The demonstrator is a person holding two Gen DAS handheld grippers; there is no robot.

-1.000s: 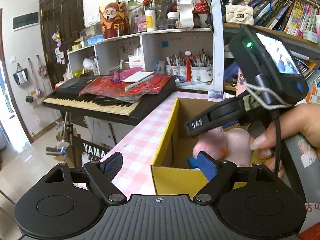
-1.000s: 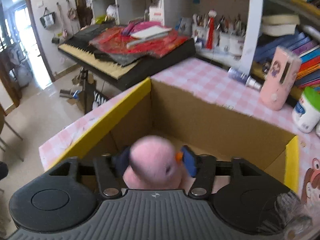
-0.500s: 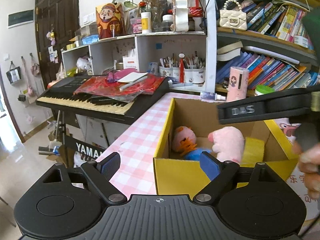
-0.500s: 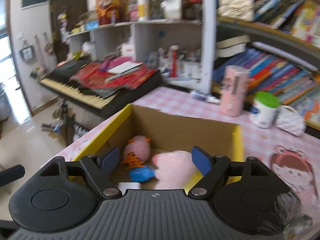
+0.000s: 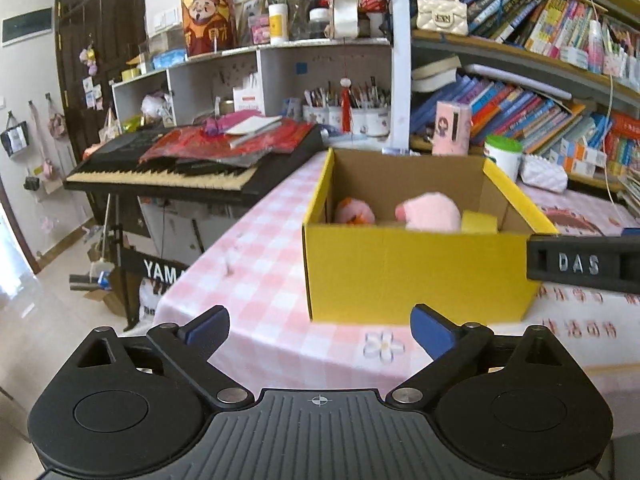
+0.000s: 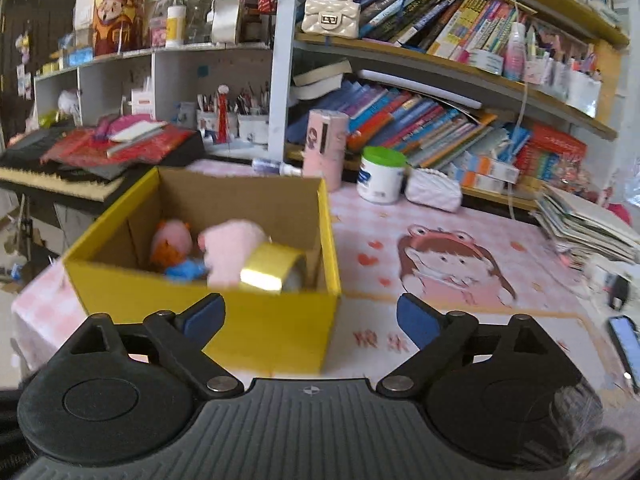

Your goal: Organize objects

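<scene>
A yellow cardboard box (image 5: pixel 416 276) stands open on the pink checked tablecloth (image 5: pixel 260 276); it also shows in the right wrist view (image 6: pixel 168 292). Inside lie a pink plush pig (image 6: pixel 232 248), a smaller pink and orange plush (image 6: pixel 170 242) with a blue part, and a gold tape roll (image 6: pixel 272 266). The plush pig (image 5: pixel 430 212) shows over the box rim in the left wrist view. My left gripper (image 5: pixel 320 326) is open and empty, in front of the box. My right gripper (image 6: pixel 310 318) is open and empty, near the box's front right corner. Its finger (image 5: pixel 580 264) shows at the right of the left wrist view.
A keyboard (image 5: pixel 192 160) piled with red papers stands left of the table. Behind the box are a pink bottle (image 6: pixel 324 146), a white jar with a green lid (image 6: pixel 382 176) and a white pouch (image 6: pixel 434 194). Bookshelves (image 6: pixel 440 120) fill the back. A book stack (image 6: pixel 584 224) and a phone (image 6: pixel 626 344) lie right.
My right gripper let go of the pink plush pig in the box, opened, and pulled back up and away. My left gripper also drew back from the box.
</scene>
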